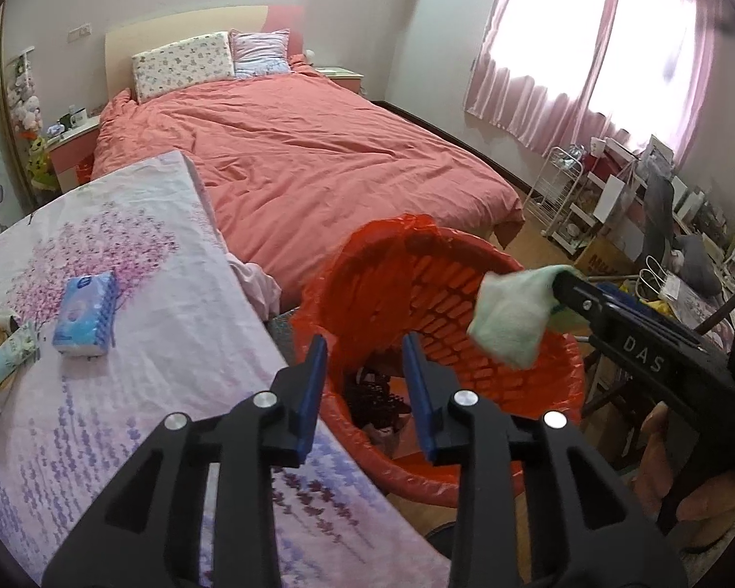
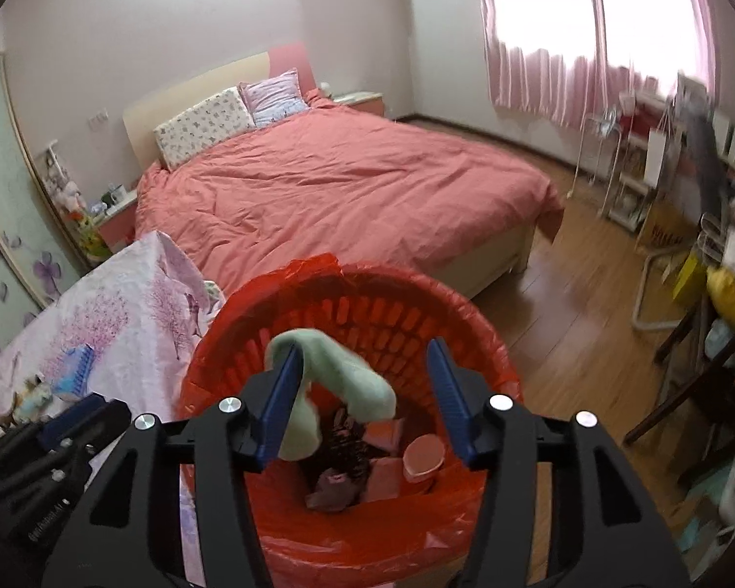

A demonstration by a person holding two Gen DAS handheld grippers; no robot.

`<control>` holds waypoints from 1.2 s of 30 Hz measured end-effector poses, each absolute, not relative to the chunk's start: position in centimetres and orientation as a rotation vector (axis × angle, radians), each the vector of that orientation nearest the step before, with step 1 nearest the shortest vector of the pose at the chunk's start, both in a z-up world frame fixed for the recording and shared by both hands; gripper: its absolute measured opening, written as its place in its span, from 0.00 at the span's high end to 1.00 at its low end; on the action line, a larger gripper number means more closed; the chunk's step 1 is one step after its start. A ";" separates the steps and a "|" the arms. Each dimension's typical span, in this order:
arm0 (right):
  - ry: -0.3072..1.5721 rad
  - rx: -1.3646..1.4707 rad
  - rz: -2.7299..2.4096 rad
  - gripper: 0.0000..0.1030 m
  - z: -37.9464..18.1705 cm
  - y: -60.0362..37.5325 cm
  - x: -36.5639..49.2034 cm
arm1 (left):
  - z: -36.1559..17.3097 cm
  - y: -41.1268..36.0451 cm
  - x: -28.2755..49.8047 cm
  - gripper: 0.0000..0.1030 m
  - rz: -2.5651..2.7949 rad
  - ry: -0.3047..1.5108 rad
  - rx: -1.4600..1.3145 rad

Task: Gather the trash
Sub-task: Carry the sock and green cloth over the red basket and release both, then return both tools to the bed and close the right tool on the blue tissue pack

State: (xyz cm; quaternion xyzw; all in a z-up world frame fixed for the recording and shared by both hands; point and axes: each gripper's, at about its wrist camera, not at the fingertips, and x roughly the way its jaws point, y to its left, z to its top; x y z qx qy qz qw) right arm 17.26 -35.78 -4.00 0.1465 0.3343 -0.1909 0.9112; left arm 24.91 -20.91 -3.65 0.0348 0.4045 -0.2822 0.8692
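Right wrist view: right tongs [image 2: 362, 392] spread over red bin [image 2: 465, 313], pale-green wad [image 2: 362, 384] slipping free, draped on one finger. Left tongs [image 1: 365, 382] apart, empty. Step: drop-off. Next, prob. back to table [image 1: 137, 421] w/ tissue pack [image 1: 85, 313].

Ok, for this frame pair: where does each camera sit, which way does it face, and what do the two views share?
Left wrist: on the left gripper, looking down past the table edge into the red bin; the right gripper and a hand show at right.
Right wrist: on the right gripper, above the bin, jaws apart, the pale green cloth against its left finger; the left gripper's body shows at lower left.
Shared: bin, cloth, bed, floral table, tissue pack.
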 end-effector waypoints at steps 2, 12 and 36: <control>0.674 0.253 -0.416 0.48 -3.6 -35.4 17.2 | -3.6 -20.3 25.0 0.68 -0.582 0.845 0.068; 0.659 0.223 -0.396 0.48 -2.1 -33.7 17.0 | -2.7 -17.6 24.5 0.62 -0.542 0.816 0.056; 0.718 0.177 -0.146 0.46 -3.5 -20.7 21.0 | -5.3 7.8 26.8 0.38 -0.034 0.795 0.030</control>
